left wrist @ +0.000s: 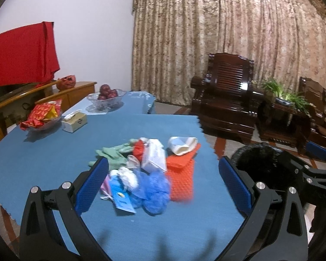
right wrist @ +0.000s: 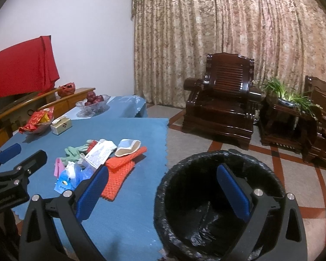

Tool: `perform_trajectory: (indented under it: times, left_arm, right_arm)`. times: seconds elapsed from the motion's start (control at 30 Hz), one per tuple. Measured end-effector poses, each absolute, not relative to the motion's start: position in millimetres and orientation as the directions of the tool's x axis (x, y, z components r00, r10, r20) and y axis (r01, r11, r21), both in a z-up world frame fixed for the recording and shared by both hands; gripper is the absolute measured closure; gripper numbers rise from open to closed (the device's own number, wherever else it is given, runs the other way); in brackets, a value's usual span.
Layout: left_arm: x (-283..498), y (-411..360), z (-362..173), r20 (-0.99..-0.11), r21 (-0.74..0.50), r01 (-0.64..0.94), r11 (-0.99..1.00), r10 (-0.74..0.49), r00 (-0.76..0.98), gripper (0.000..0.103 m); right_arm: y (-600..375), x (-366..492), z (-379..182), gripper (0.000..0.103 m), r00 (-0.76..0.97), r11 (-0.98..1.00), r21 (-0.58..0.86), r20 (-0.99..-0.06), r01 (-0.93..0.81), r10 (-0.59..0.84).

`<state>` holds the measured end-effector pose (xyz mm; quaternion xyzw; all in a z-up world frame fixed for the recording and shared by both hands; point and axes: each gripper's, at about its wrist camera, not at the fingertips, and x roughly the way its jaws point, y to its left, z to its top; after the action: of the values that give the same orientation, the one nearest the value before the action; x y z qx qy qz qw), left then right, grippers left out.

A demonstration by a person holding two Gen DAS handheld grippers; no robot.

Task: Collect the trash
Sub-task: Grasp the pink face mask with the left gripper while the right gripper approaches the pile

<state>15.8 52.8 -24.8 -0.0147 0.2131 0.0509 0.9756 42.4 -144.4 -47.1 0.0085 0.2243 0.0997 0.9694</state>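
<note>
Patterned beige curtains [right wrist: 228, 32] close off the back of the room, and in front of them a tabletop [left wrist: 43, 152] under a blue cloth carries the trash pile [left wrist: 145, 169].

That pile lies toward the tabletop's right-hand edge. Within it, an orange bumpy mat [left wrist: 181, 174] forms the right side, with a white crumpled paper cup [left wrist: 181, 144] resting at its far end. Left of the mat sit a white carton [left wrist: 153, 156], a blue mesh puff [left wrist: 153, 193], white tissue wads [left wrist: 128, 177], a blue card [left wrist: 121, 198] and a green rubber glove [left wrist: 113, 154]; something red [left wrist: 138, 149] shows behind the carton.

Right of the pile, off the tabletop's edge and down on the floor, stands a bin lined with a black bag [right wrist: 217, 195].

Both tongs are spread wide and hold nothing. The left tongs [left wrist: 163, 187] hang over the near part of the pile, blue pads on either side of it without touching. The right tongs [right wrist: 163, 193] hover right of the pile, one pad over the tabletop's edge and the other over the bin's mouth.

Beyond the pile, toward the far left, are a tissue box [left wrist: 74, 122], a glass dish of red wrappers [left wrist: 42, 117] and a glass bowl of red apples [left wrist: 106, 95]. Far right of the pile stands a dark wooden armchair [right wrist: 221, 104] with a potted plant [right wrist: 289, 95] beside it.
</note>
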Motion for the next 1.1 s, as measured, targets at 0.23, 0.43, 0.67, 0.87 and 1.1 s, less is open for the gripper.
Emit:
perform_trajectory:
  times: [0.23, 0.43, 0.67, 0.87, 1.1]
  left_arm:
    - [34.1, 103.5, -39.1, -0.443, 0.044, -0.214, 0.976, 0.211, 0.871, 0.005]
    - [45.1, 140.4, -61.4, -0.487, 0.091, -0.265, 0.960, 0.275, 0.829, 0.005]
    - [67.6, 167.2, -97.6, -0.553, 0.083, -0.272, 0.959, 0.272, 0.788, 0.007]
    - [96.3, 179.8, -129.8, -0.624, 0.055, -0.264, 0.963, 0.240, 0.743, 0.027]
    - [121.1, 192.1, -151.8, -0.687, -0.009, -0.248, 0.969, 0.174, 0.705, 0.050]
  right_arm:
    - [-108.4, 69.9, -55.0, 0.006, 0.853, 0.963, 0.055, -0.453, -0.265, 0.260]
    - [-70.8, 96.8, -74.9, 0.010, 0.815, 0.946, 0.059, -0.493, -0.319, 0.306]
    - [-44.9, 124.3, -105.2, 0.029, 0.753, 0.932, 0.050, -0.574, -0.359, 0.321]
    - [-36.6, 135.0, -118.1, 0.032, 0.733, 0.929, 0.038, -0.602, -0.369, 0.316]
    - [-26.7, 141.2, -127.4, 0.032, 0.718, 0.924, 0.022, -0.623, -0.381, 0.311]
